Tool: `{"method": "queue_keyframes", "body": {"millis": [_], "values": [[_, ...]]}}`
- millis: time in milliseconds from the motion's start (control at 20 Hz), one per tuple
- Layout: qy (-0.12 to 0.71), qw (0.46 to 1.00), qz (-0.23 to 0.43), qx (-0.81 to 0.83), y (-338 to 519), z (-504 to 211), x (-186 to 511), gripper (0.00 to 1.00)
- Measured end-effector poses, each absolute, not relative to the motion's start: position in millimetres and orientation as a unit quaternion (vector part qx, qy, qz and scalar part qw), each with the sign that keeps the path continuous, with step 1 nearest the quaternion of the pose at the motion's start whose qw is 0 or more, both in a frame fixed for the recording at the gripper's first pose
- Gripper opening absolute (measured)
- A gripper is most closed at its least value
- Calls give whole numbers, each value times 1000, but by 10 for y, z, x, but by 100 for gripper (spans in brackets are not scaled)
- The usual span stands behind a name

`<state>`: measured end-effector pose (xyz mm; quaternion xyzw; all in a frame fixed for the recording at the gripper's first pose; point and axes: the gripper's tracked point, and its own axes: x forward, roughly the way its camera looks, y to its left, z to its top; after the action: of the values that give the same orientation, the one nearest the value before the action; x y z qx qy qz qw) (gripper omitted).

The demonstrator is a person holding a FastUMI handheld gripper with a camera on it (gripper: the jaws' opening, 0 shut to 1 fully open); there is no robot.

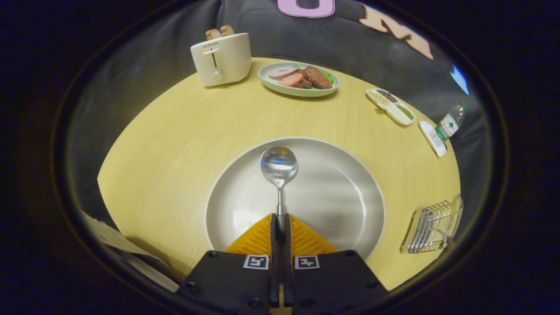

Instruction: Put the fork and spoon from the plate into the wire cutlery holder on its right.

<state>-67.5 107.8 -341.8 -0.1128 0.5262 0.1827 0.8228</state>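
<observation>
Inspector A: Steel spoon (278, 168) was in our grip; the gripper (280, 223) was closed on its handle, both fingers pressing it, bowl pointing ahead over the plate (341, 210).

Inspector B: Lifted or resting?

Inspector A: We could not tell whether the bowl touched the plate. We saw no fork on the plate.

Inspector B: And the holder (433, 227)?

Inspector A: On the table (175, 144) just right of the plate, apart from it. We could not make out what lay in it.

Inspector B: Step in hand?

Inspector A: We judged it the spoon's carry. Next move called for a lift clear of the rim, a swing right, and a handle-down tilt over the wires before release.
</observation>
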Motion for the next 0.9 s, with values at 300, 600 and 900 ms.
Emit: {"method": "queue_keyframes", "body": {"millis": [300, 600, 900], "values": [[539, 811, 199, -108, 998, -3233, -662, 6], [561, 792, 207, -120, 830, -3191, -769, 4], [581, 782, 197, -109, 529, -3005, -772, 4]]}}
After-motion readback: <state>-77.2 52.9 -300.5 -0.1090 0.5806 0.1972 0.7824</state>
